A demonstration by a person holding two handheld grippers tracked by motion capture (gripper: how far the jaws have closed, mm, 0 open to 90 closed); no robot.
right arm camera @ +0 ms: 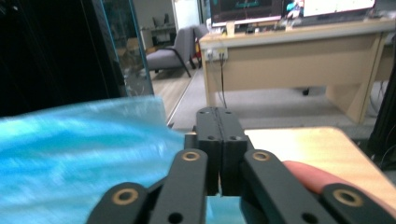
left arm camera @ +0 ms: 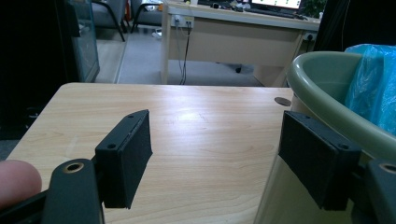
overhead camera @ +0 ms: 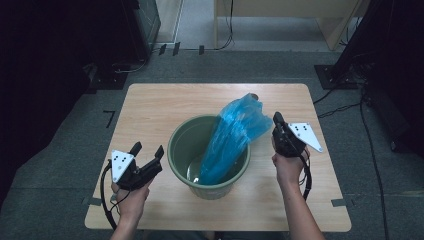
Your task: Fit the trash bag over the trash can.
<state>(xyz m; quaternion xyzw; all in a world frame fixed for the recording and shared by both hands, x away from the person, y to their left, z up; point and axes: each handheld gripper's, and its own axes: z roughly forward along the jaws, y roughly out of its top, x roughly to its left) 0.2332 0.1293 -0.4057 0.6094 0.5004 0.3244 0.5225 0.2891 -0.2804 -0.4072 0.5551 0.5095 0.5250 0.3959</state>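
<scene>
A green bucket (overhead camera: 175, 145) stands in the middle of the wooden table (overhead camera: 150, 105). A blue plastic bag (overhead camera: 235, 135) sits with its lower end inside the bucket and rises over the right rim. My right gripper (overhead camera: 276, 120) is at the bag's upper right edge, shut on the thin plastic. In the right gripper view, its jaws (right arm camera: 218, 116) are pressed together with the bag (right arm camera: 70, 154) spreading to the left. My left gripper (overhead camera: 148, 149) hovers left of the bucket, open and holding nothing. In the left gripper view (left arm camera: 215, 154), the bucket's wall (left arm camera: 317, 79) is beside the right pad.
A small round grommet (overhead camera: 254, 96) sits in the table's far edge behind the bag. Beyond the table stand a wooden desk (overhead camera: 280, 10) and dark equipment stands with cables on the grey floor (overhead camera: 350, 105). Bare tabletop (left arm camera: 201, 121) lies ahead of the left gripper.
</scene>
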